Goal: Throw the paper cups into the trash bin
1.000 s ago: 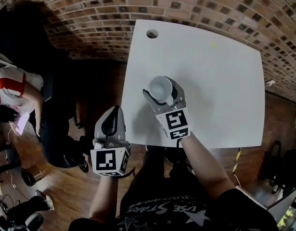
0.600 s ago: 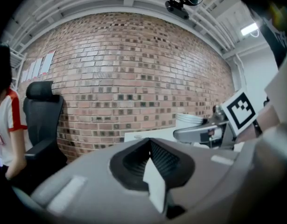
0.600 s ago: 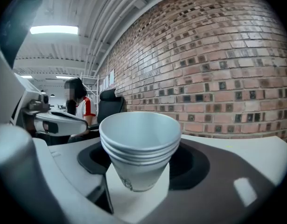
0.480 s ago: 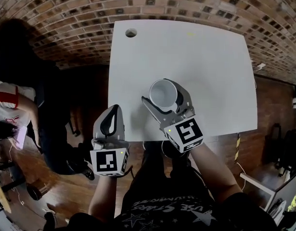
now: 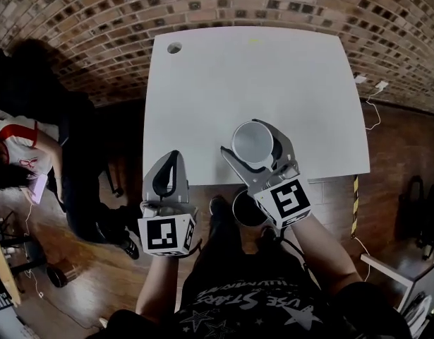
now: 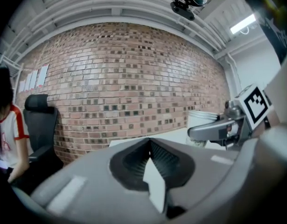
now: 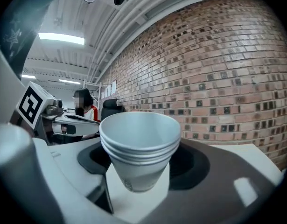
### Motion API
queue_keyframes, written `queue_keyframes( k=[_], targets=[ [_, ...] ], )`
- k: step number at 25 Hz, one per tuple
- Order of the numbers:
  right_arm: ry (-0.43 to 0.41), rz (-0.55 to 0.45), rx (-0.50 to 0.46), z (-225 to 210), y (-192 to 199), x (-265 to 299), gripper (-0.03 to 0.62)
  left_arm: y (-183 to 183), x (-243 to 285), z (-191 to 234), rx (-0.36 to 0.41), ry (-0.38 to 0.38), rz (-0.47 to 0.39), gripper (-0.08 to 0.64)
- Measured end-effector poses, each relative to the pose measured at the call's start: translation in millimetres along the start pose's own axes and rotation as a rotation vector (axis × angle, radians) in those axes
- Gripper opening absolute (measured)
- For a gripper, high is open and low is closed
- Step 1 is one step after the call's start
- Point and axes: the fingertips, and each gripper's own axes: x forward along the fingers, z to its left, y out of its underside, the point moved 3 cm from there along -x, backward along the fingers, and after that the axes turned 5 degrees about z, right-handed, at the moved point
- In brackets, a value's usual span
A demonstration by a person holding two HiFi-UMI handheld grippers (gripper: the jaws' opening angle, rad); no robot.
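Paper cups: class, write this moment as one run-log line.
right gripper: shut on paper cups, upright | left gripper: shut, empty | place: over table, near edge | trash bin: below that edge

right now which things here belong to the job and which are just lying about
Job: stacked white paper cups, held in the right claw; round black bin.
Lying about: white square table; black office chair; empty left claw.
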Motion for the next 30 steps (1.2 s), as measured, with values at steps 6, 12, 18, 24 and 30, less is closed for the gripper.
queue_keyframes(
  k=[6, 12, 18, 24, 30],
  targets=[
    [-0.019, -0.042, -0.002, -6.5, 10.7, -86.5, 0.341, -5.6, -37.3, -82.5, 0.039, 0.003, -0.022, 0.005],
    [-0.051, -0.039, 0.008, -9.3, 22.9, -181.0, 0.342, -4.7, -74.3, -167.8, 0.033, 0.018, -0.019, 0.005],
    [-0.066, -0.048, 0.022, -12.6, 44.7, -233.2, 0.342, -9.1, -94.7, -218.5, 0.052, 0.014, -0.028, 0.005],
    [-0.093, -0.066, 0.035, 3.9, 64.7, -252.1, 0.342, -1.6, -115.5, -228.5, 0.065, -0.019, -0.032, 0.005],
    [-0.070, -0.044, 0.039, 15.3, 88.5, -246.1, 0.342, 21.6, -121.7, -222.9, 0.044, 0.004, -0.024, 0.005]
  ],
)
